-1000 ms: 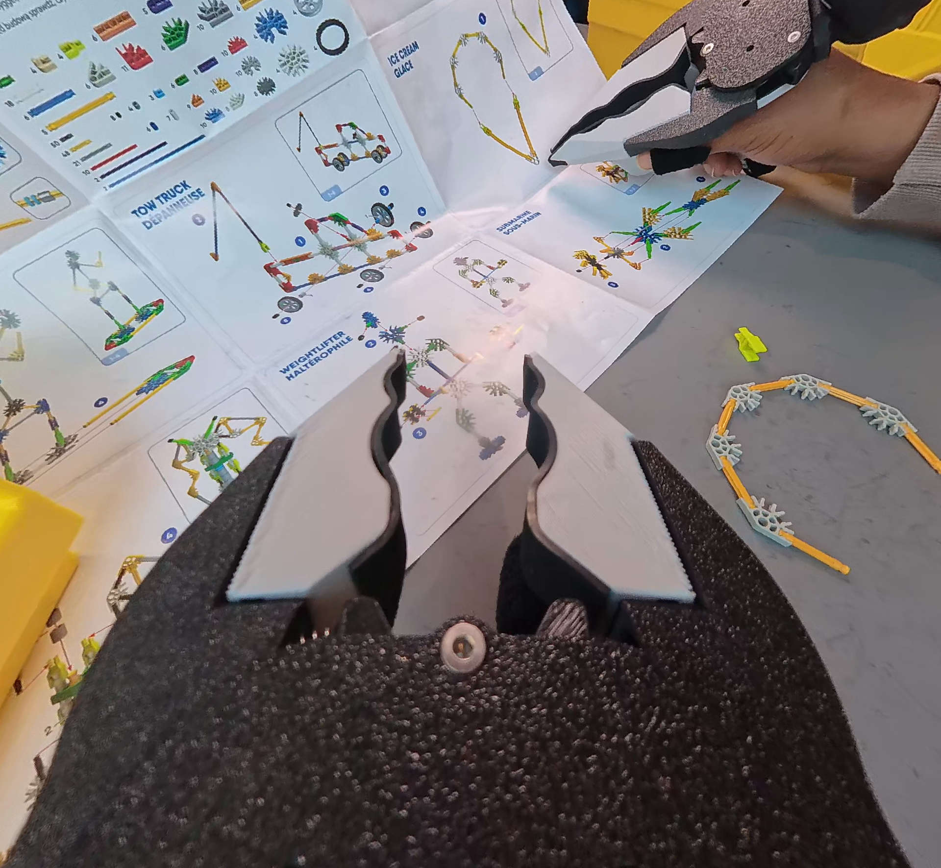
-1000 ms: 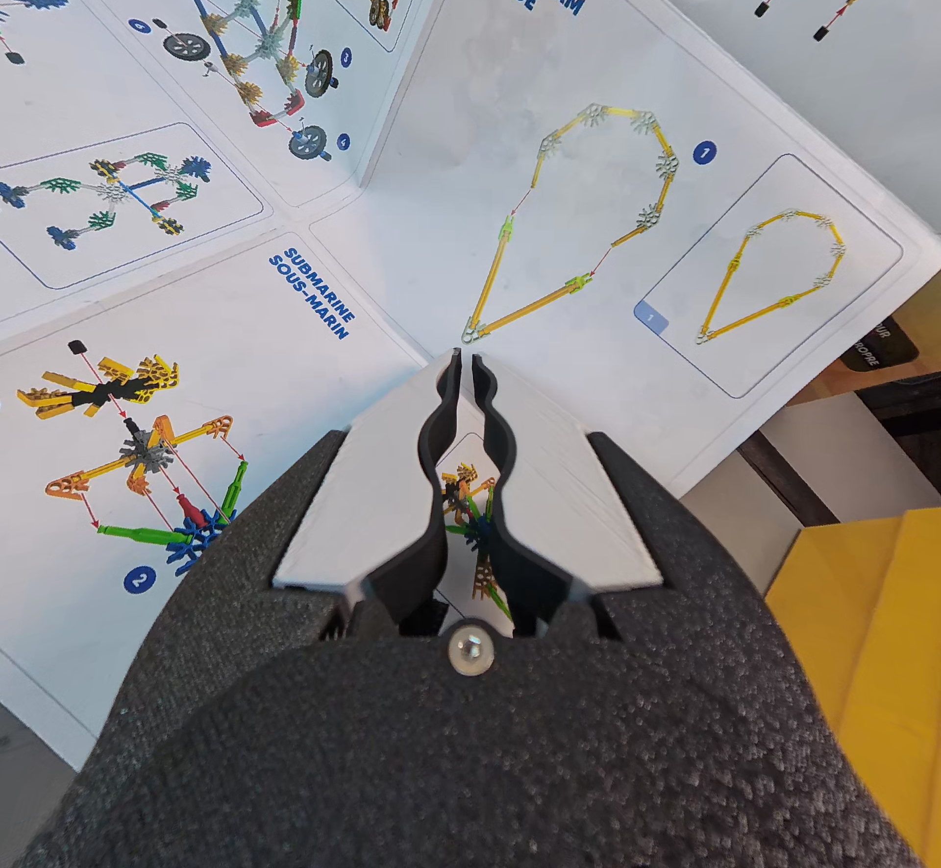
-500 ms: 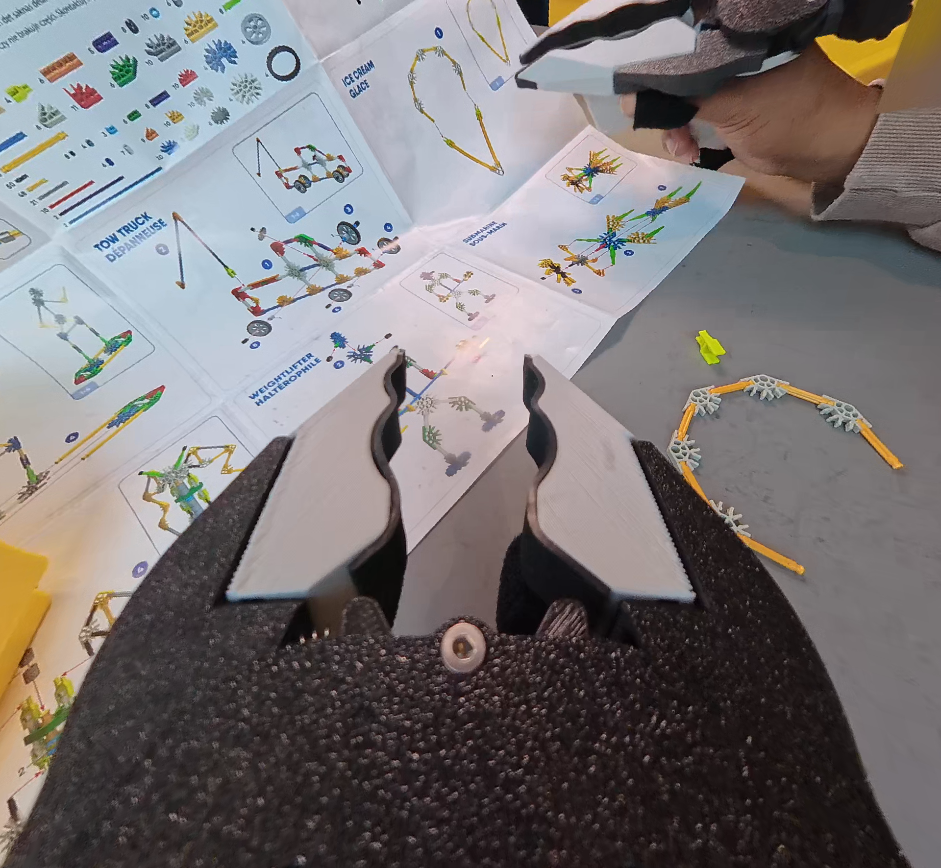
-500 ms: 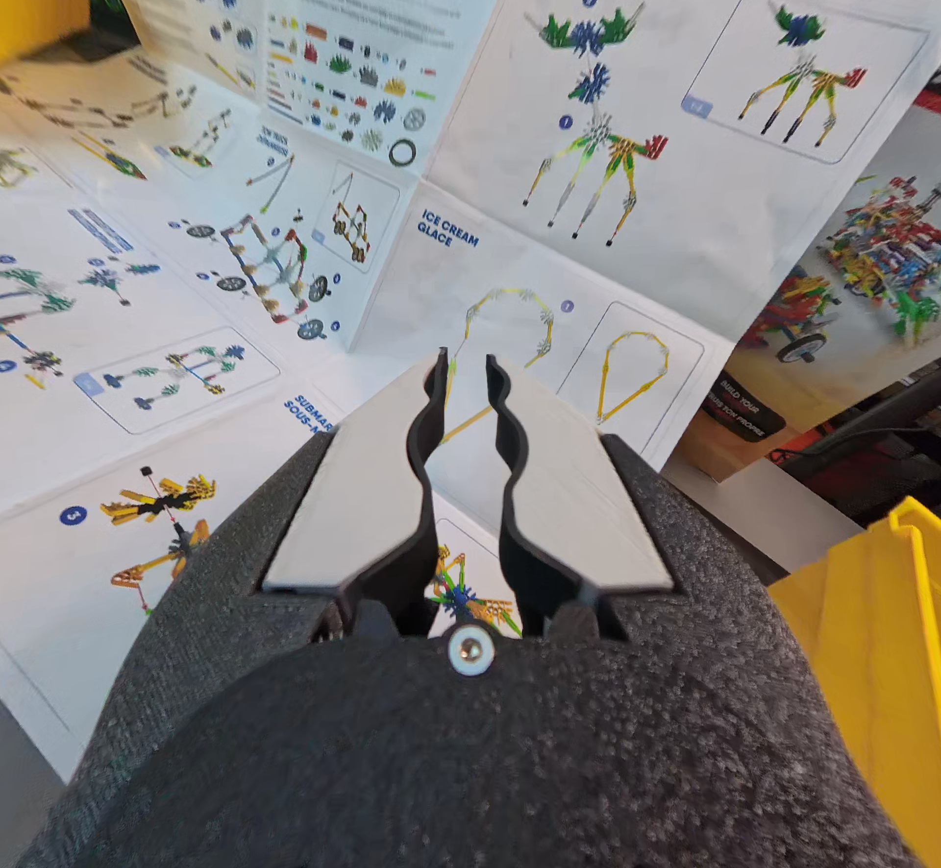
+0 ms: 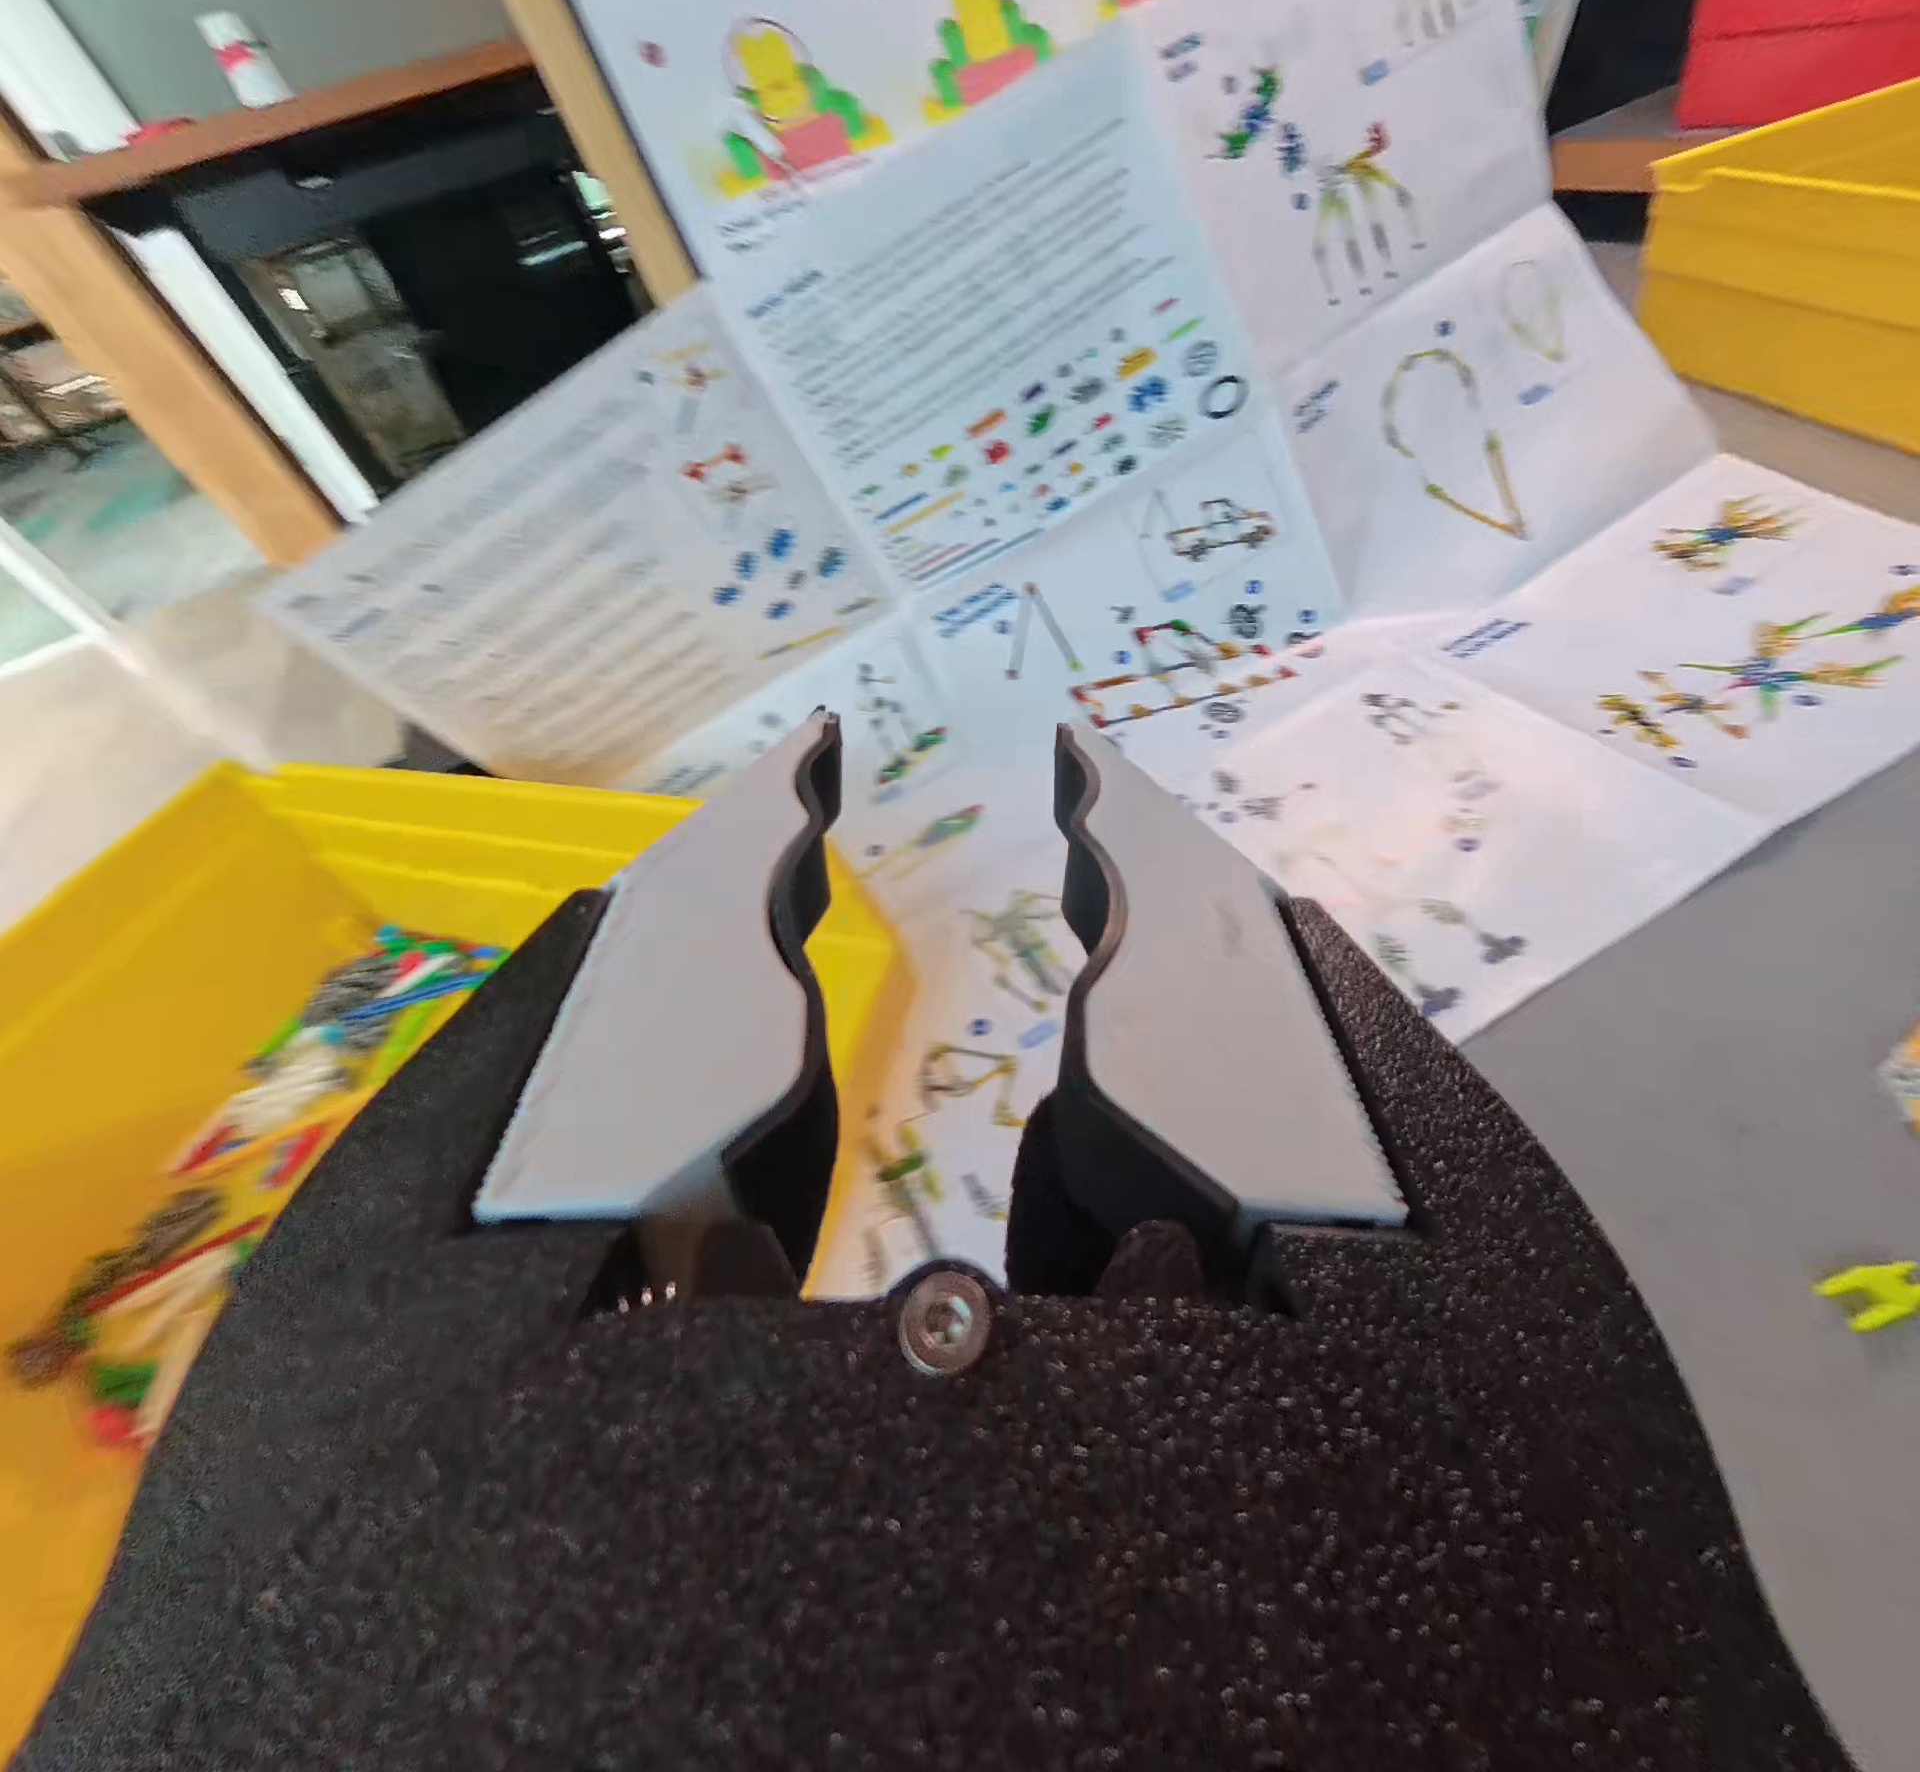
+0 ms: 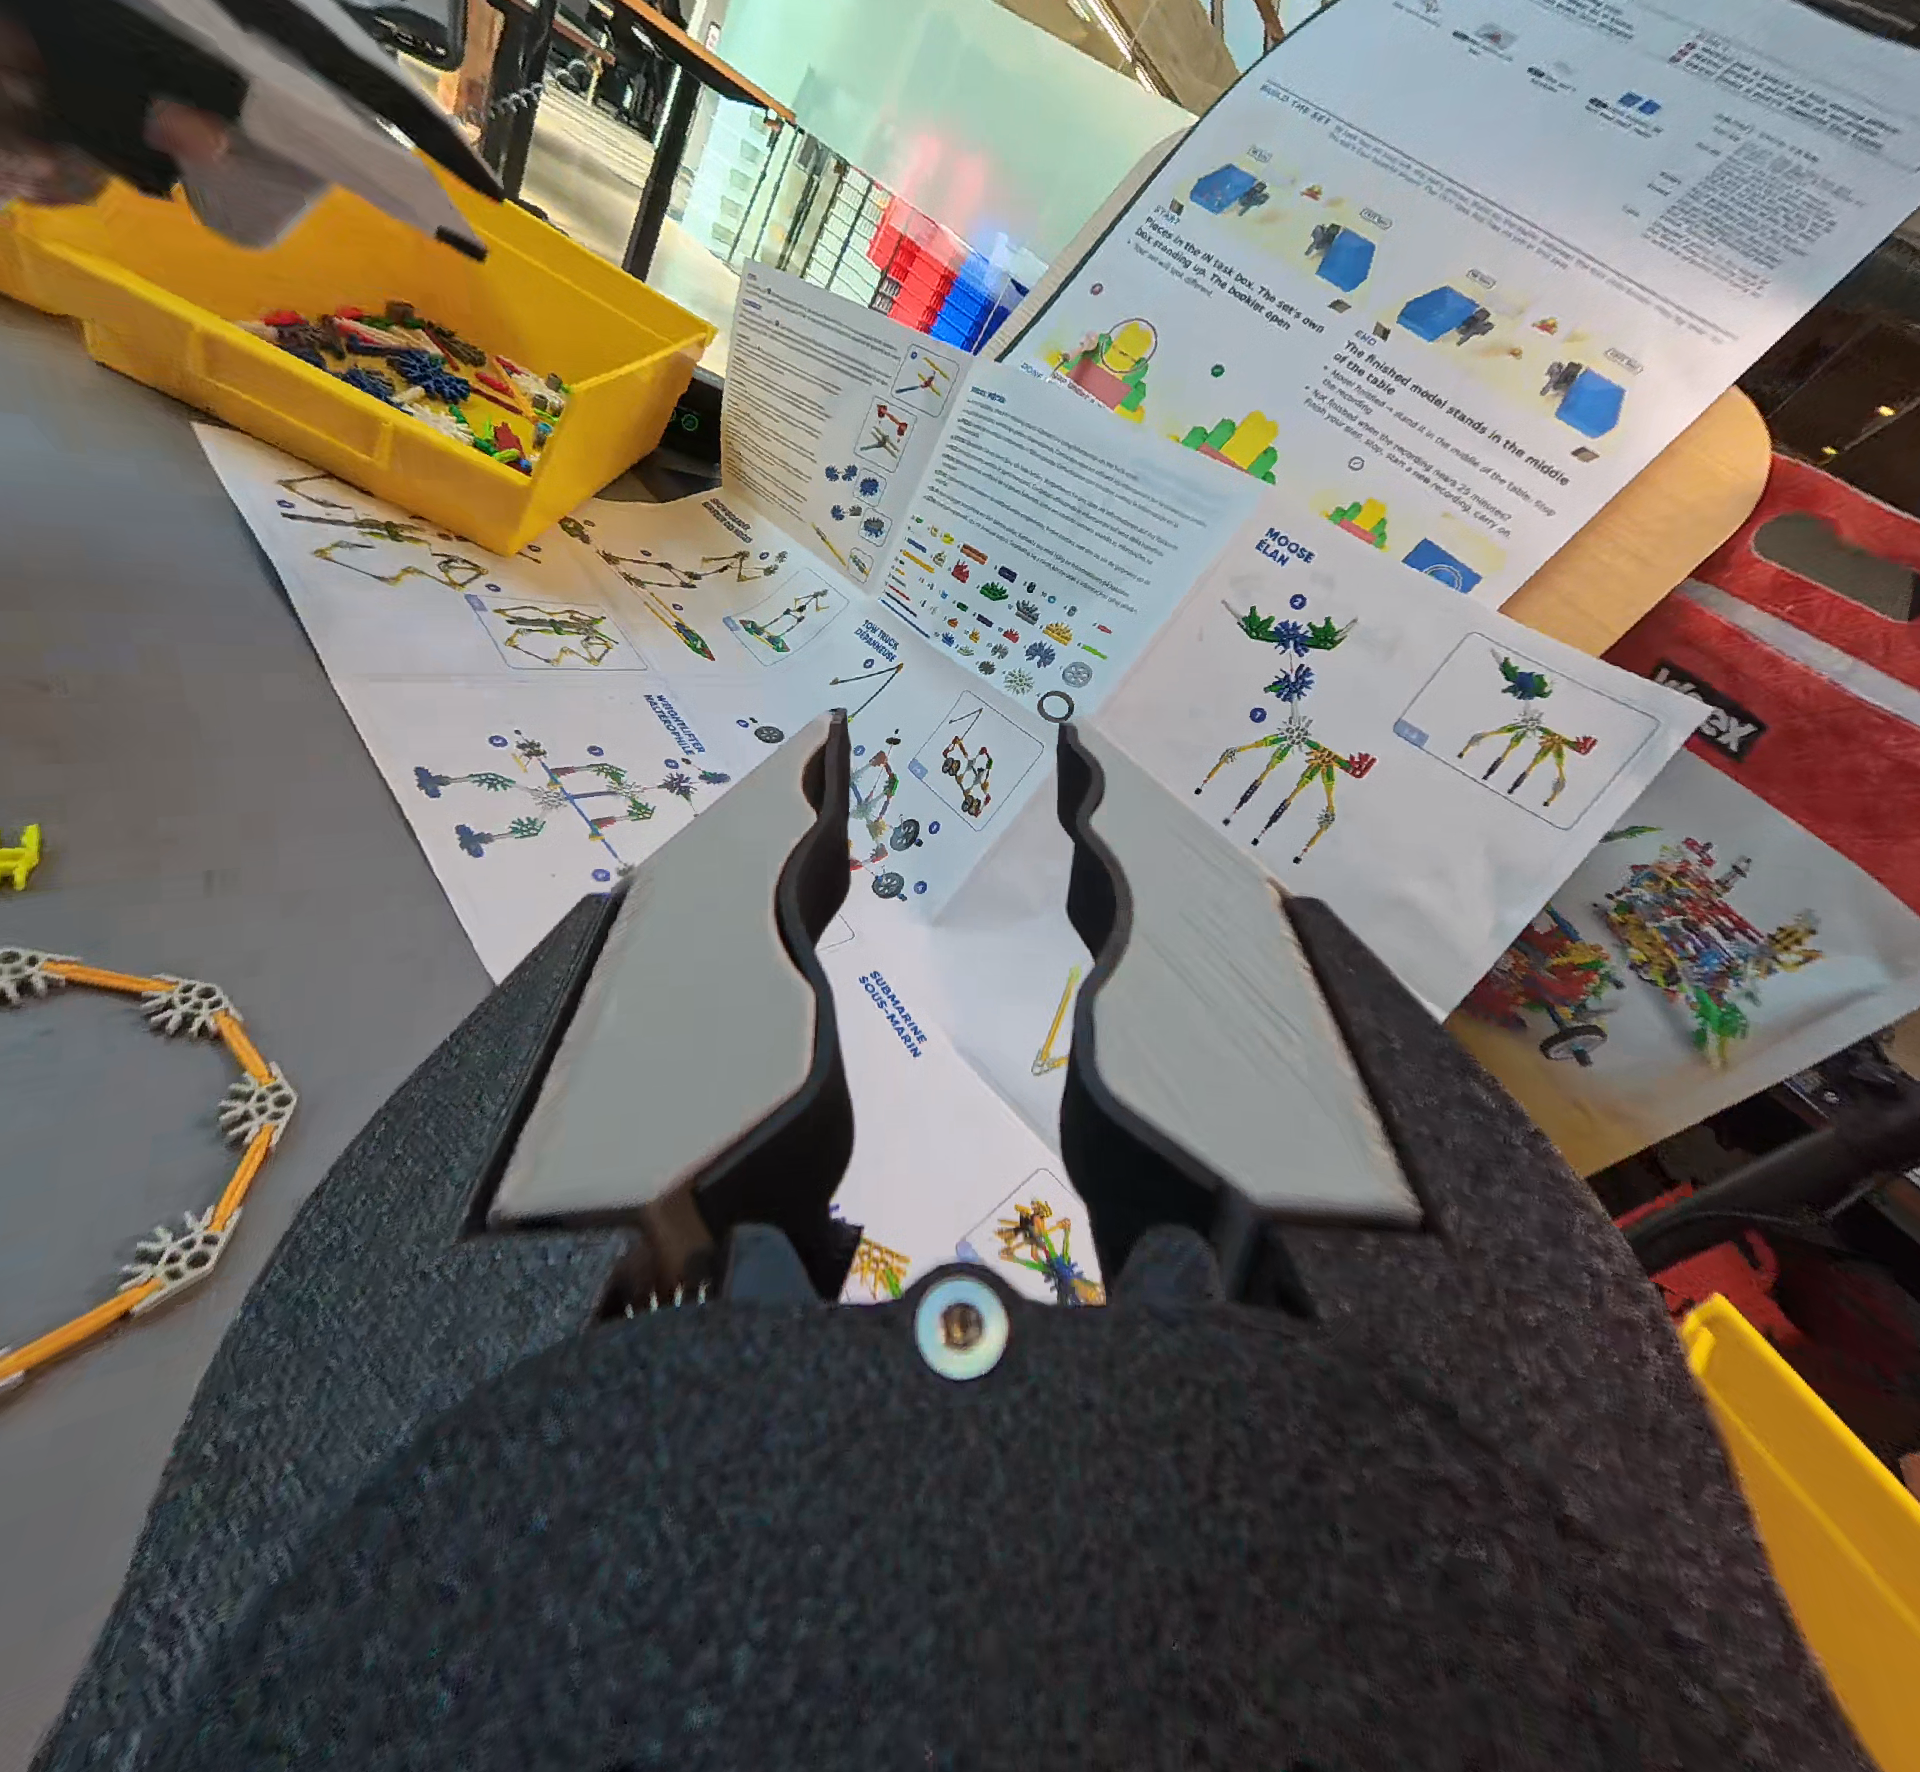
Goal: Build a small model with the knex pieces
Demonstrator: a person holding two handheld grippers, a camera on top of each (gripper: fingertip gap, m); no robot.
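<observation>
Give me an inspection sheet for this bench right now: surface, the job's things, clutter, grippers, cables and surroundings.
Surface: grey tabletop, partly covered by a large unfolded instruction sheet.
Job's things: yellow bin of mixed construction pieces; a curved chain of orange rods and grey snowflake connectors; one loose lime-green connector.
Clutter: a printed poster propped upright behind the sheet.
Grippers: left gripper open and empty, beside the bin; right gripper open and empty, above the sheet.
Cables: nothing seen on the table.
Surroundings: more yellow bins on the right, red crate, red and blue bins behind, desks beyond.
</observation>
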